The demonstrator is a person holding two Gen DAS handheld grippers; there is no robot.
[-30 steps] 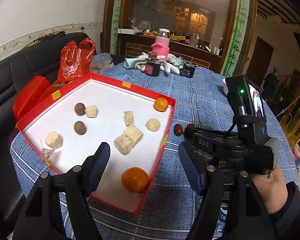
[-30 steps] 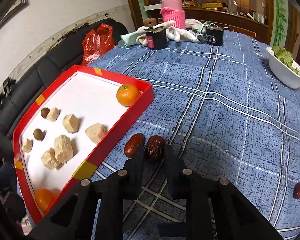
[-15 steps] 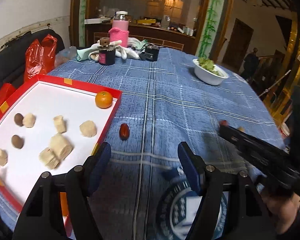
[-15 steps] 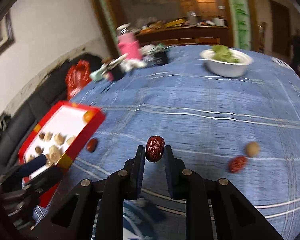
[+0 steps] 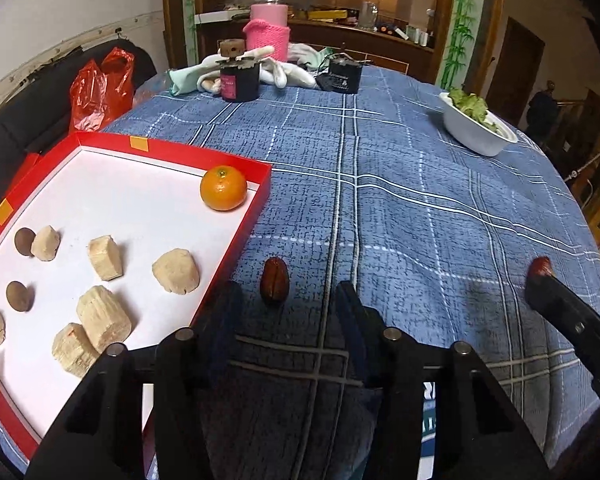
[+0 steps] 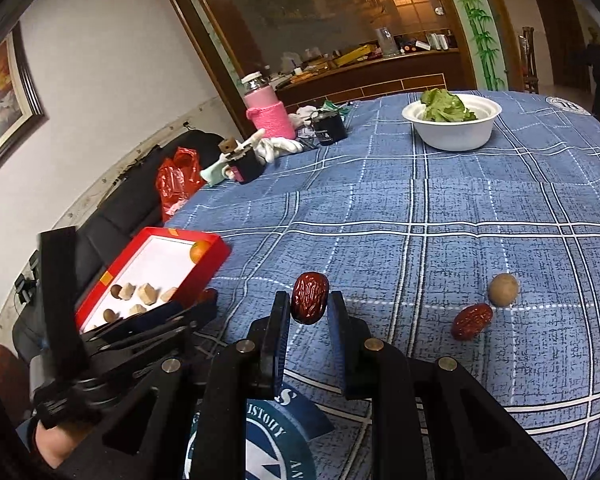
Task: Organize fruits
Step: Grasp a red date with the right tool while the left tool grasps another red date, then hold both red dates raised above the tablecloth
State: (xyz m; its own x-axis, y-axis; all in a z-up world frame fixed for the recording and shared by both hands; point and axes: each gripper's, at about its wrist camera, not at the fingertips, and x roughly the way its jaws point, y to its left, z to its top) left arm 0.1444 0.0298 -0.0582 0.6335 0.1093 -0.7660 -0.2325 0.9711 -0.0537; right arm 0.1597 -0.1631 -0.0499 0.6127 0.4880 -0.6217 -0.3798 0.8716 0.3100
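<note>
The right gripper [image 6: 309, 309] is clamped on a wrinkled red jujube [image 6: 309, 298], held off the blue checked tablecloth [image 6: 440, 216] between its two pads. Just right of it on the cloth lie a second red jujube [image 6: 471, 321] and, touching its far end, a round tan longan [image 6: 503, 289].

The left gripper [image 5: 286, 304] points down at a darker jujube [image 5: 274, 285] lying on the cloth just beside the near right wall of the red box [image 5: 236, 246]; its jaws are closing, with the fruit between the tips but the pads not yet on it.

Inside the box's white floor sit pale sugarcane chunks [image 5: 104, 318], two brown longans [image 5: 20, 296] near the left wall, and a mandarin [image 5: 223, 188] in the far right corner.

Farther back stand a white bowl of green leaves [image 6: 452, 120], a black jar [image 5: 239, 79] and a pink-sleeved bottle [image 5: 269, 28]
</note>
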